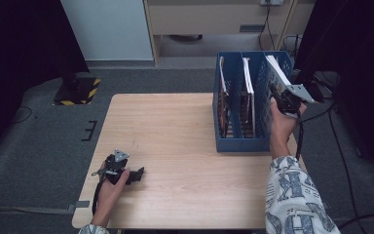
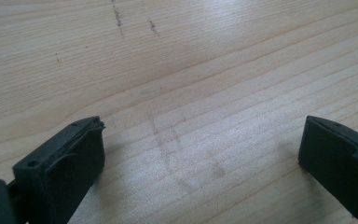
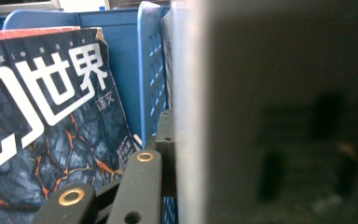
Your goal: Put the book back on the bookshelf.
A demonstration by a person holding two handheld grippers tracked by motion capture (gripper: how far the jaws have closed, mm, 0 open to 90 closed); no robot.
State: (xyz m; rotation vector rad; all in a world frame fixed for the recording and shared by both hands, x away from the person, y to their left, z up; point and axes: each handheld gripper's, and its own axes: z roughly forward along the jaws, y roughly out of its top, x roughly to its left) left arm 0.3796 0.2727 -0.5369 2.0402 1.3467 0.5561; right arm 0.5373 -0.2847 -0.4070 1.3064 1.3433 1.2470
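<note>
at rack's (image 1: 233, 145) right edge, book (image 1: 278, 69) in right gripper (image 1: 276, 92)

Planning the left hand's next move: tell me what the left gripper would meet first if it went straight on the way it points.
The left gripper, jaws open and empty, lies low over the table, aimed right. The way looks free across bare wood; whether it dips onto the wood is unclear.

A thick white-edged book (image 1: 278, 71) stands tilted at the upper right of the high view, its lower part inside the rightmost compartment of a blue perforated plastic three-slot file rack (image 1: 241, 144) on the table's right side. In the right gripper view, the book's pale blurred face (image 3: 279, 107) occupies the right half.
</note>
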